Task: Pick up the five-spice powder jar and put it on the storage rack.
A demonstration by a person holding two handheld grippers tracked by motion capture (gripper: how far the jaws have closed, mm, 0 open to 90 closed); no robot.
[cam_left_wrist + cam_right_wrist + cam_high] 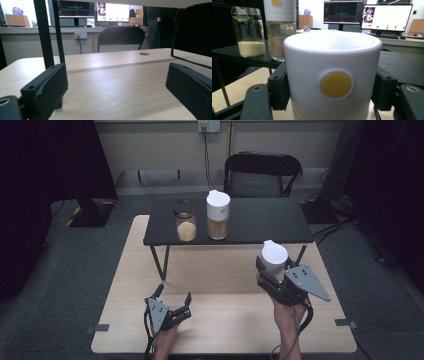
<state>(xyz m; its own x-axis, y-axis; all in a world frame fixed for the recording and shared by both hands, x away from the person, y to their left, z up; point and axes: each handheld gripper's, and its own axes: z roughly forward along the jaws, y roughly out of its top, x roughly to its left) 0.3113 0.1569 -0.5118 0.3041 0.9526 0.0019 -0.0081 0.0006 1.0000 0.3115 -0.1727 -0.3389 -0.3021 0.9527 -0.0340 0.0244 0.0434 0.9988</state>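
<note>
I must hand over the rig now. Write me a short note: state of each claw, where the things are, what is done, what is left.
Left claw: open, holding nothing, low over the wooden table.
Right claw: shut on the white-lidded container, held upright above the table, in front of the black shelf.
On the shelf: a glass jar of pale grains and a second white-lidded container, side by side.
Done: container gripped and off the table.
Left: probably set it on the shelf beside the other two, then release.
</note>
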